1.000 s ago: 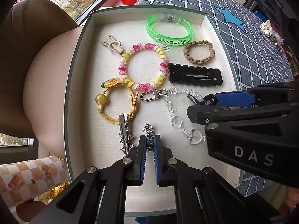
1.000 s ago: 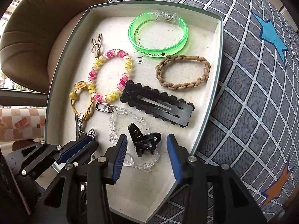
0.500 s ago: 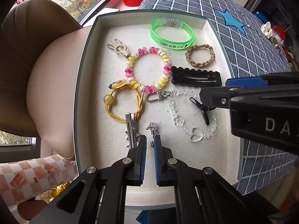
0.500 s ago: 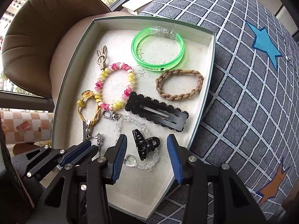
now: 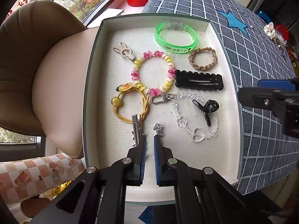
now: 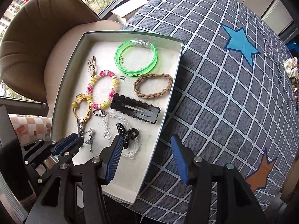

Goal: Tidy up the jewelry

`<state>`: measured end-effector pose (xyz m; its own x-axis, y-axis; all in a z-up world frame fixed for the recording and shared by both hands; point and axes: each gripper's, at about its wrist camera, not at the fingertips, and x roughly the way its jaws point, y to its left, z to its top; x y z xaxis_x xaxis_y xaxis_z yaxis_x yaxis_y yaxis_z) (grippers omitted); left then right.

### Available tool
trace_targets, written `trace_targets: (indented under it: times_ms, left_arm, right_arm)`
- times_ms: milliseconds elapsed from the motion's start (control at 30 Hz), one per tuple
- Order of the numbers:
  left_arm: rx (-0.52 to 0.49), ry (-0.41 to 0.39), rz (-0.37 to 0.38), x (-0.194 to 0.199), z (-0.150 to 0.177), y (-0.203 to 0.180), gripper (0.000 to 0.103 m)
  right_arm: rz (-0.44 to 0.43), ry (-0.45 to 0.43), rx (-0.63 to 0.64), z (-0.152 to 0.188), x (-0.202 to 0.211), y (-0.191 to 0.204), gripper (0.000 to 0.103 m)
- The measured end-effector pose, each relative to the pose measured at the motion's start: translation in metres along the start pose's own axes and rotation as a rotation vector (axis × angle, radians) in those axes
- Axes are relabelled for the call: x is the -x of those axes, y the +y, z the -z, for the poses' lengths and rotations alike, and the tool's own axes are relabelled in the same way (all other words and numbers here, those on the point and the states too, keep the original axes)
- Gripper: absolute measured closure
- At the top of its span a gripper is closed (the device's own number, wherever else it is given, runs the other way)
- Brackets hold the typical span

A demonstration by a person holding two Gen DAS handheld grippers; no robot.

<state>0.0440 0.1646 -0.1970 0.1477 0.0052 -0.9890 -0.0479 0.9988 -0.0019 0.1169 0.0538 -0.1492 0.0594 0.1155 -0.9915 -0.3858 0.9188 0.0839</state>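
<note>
I judge the placing step is over: the tray (image 5: 93, 85) holds the jewelry, and the black claw clip (image 6: 128, 134) lies on the clear bead chain (image 5: 186, 125), just ahead of my right claw (image 6: 147, 160), which gapes wide and empty. My left claw (image 5: 150, 145) is nearly closed, gripping nothing, with the silver chain (image 5: 158, 128) at its tips. Next I'd fetch the white scrunchie (image 6: 290, 67), far right across the worktop (image 6: 224, 93). The tray's rim is the only obstacle.

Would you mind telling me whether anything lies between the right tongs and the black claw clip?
Nothing visible does. The open right tongs hover beside the claw clip, which lies on the crystal chain inside the tray.
</note>
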Motion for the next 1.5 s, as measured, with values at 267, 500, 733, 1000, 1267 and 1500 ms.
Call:
trace_targets:
  times_ms: [267,500,733,1000,1267,1500]
  left_arm:
    - [-0.004,0.001,0.002,0.004,-0.002,-0.003,0.088]
    - [-0.002,-0.011,-0.003,0.008,-0.003,-0.003,0.048]
    - [0.013,-0.068,-0.033,0.023,-0.001,-0.001,0.000]
    - [0.044,-0.078,-0.080,0.040,0.001,0.005,0.000]
    - [0.060,-0.071,-0.063,0.067,0.008,0.011,0.000]
    - [0.065,-0.102,-0.092,0.100,0.010,0.017,0.000]
  right_arm:
    - [0.000,-0.005,-0.035,0.014,0.009,-0.012,0.046]
    - [0.004,-0.007,-0.051,0.021,0.013,-0.018,0.046]
    - [0.005,-0.009,-0.055,0.026,0.015,-0.017,0.046]
    - [0.002,-0.015,-0.028,0.028,0.023,-0.006,0.030]
    - [-0.002,-0.033,0.030,0.028,0.041,0.008,0.020]
    - [0.009,-0.087,0.096,0.027,0.069,0.022,0.016]
